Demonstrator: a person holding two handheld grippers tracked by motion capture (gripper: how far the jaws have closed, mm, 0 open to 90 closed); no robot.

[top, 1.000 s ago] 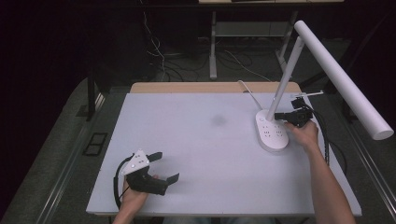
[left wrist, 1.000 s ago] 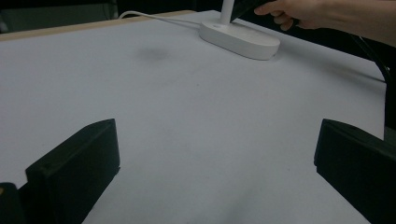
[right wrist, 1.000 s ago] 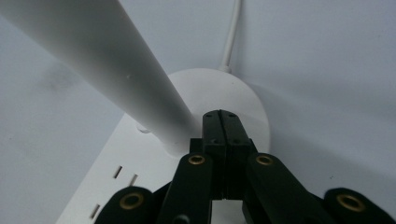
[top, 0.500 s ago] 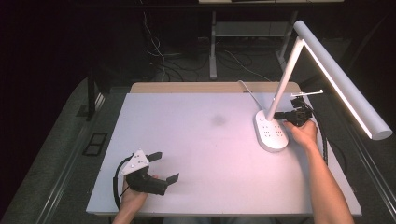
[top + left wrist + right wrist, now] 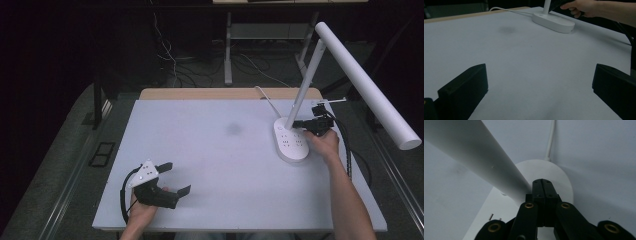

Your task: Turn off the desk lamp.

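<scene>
on white table (image 5: 220, 150), desk lamp (image 5: 292, 142), dark room behind

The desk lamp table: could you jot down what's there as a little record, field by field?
Surface: white table with a faint dark smudge
Lamp: white desk lamp, oval base at the table's right, stem tilted, long head overhanging the right edge
Lamp cable: white cable, running off the far edge
Left hand-held gripper: open, near the front left, holding nothing
Right hand-held gripper: jaws shut, tips at the lamp's base beside the stem
</scene>
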